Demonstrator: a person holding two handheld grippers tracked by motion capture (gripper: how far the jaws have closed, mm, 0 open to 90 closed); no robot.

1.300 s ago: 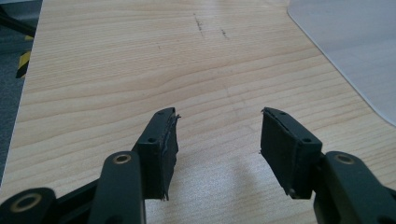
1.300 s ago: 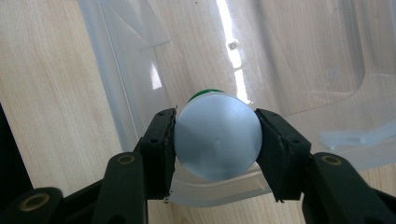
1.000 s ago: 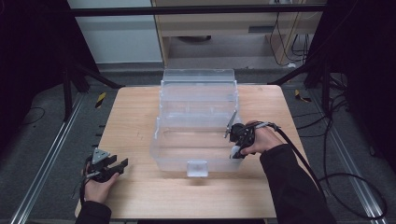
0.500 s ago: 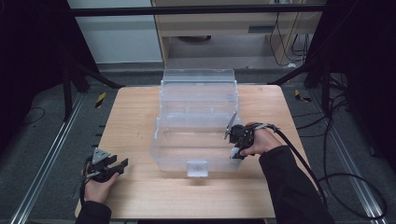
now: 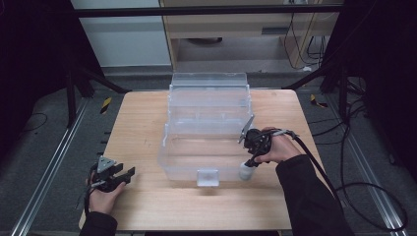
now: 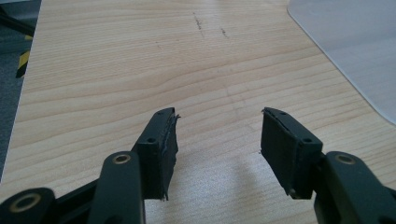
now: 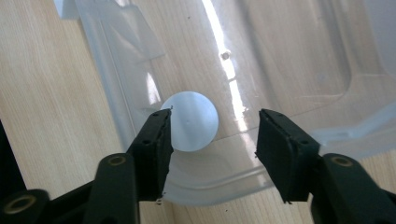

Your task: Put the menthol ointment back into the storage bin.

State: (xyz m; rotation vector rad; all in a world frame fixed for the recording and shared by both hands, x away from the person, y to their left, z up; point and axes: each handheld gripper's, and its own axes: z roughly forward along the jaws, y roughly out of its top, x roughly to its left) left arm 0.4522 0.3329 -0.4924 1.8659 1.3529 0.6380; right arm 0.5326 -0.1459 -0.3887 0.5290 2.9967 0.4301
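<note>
Overhead first: high view has the wooden bench (image 5: 147, 123) at centre frame w/ a clear plastic box (image 5: 206, 142) on it, lid up toward the top of the frame. Right gripper (image 5: 248, 167) sits at centre-right, by the box's lower right corner, pointing down at a small white cylinder (image 5: 245, 171) that stands at that corner; the person's hand (image 5: 275, 147) and dark sleeve come up from the bottom right. Left gripper (image 5: 125, 175) is at lower left, low over bare wood, well apart from the box, jaws spread w/ nothing between them. Left gripper view: both black jaws rise from the bottom edge, wide apart, just pale wood grain btwn them; a corner of the clear box (image 6: 355, 51) shows at upper right. Right gripper view: looking down on the cylinder's round white top (image 7: 191, 121), left of centre, seen through the box's clear wall near a rounded corner. Jaws have just been opening and stand partly apart; the left one overlaps the disc's edge in frame, the right one is clear of it w/ a gap, so the pads aren't pressing on it. Can't tell if the left pad touches. Bench wood (image 7: 42, 93) fills the left of that frame.
</note>
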